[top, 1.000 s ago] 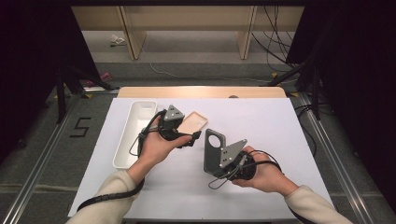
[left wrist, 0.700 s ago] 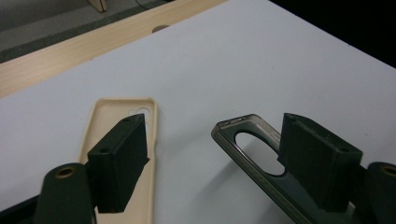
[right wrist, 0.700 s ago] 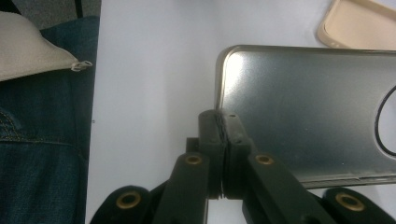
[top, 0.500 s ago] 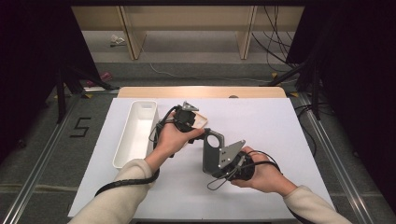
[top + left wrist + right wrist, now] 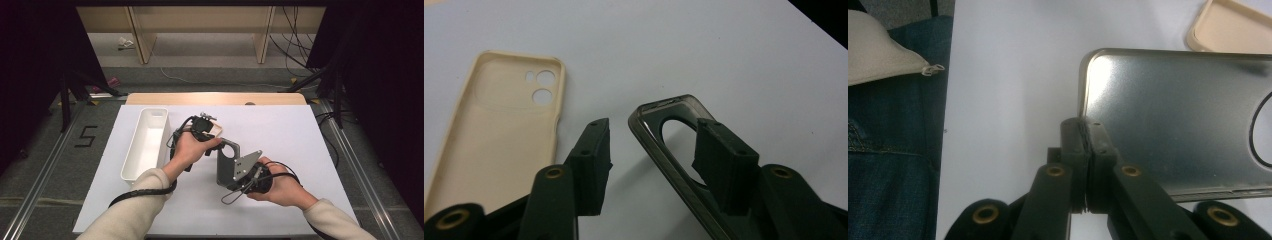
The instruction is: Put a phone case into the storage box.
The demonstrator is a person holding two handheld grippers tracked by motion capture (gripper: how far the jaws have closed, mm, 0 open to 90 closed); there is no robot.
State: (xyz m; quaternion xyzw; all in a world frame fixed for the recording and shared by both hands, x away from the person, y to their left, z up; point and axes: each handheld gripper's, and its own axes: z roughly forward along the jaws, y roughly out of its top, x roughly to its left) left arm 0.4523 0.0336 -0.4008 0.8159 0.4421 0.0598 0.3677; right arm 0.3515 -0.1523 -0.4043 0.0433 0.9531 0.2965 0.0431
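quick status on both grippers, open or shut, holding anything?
Left gripper: open, jaws either side of the grey phone case edge, not clamped.
Right gripper: shut on the grey phone case corner.

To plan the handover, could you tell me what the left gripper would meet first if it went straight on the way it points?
Most likely the grey case: its edge lies between the open left gripper fingers. The beige case lies off to the side.

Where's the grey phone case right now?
In the high view the grey phone case is held up over the table's middle, right of the white tray. The right gripper pinches its edge; the open left gripper straddles its camera end.
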